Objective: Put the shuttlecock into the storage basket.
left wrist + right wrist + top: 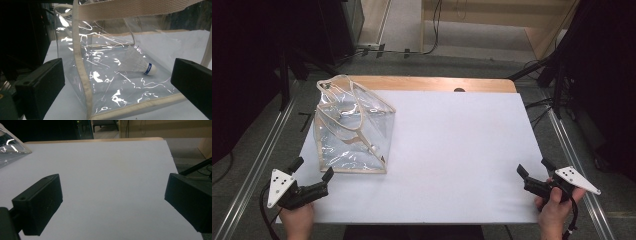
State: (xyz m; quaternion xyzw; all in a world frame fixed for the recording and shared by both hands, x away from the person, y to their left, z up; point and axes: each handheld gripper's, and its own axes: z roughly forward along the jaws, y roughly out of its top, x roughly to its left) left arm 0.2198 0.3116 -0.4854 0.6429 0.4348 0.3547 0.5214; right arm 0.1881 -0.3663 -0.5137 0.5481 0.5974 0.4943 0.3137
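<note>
A clear plastic bag (353, 127) with beige webbing trim and handles lies on the white table sheet (452, 150) at the left. Inside it rests a white shuttlecock (142, 65) with a blue band on its cork. My left gripper (313, 169) is open at the table's front left corner, just short of the bag's near corner (87, 100), with nothing between its jaws. My right gripper (534, 167) is open at the front right edge, far from the bag, and its jaws face bare sheet (112, 182). A corner of the bag (12, 148) shows at the far left of the right gripper view.
The wooden table edge (432, 82) shows beyond the sheet at the back. Metal rails (259, 160) run along both sides of the table. Dark stands and cables (557, 85) crowd the floor at the back right.
</note>
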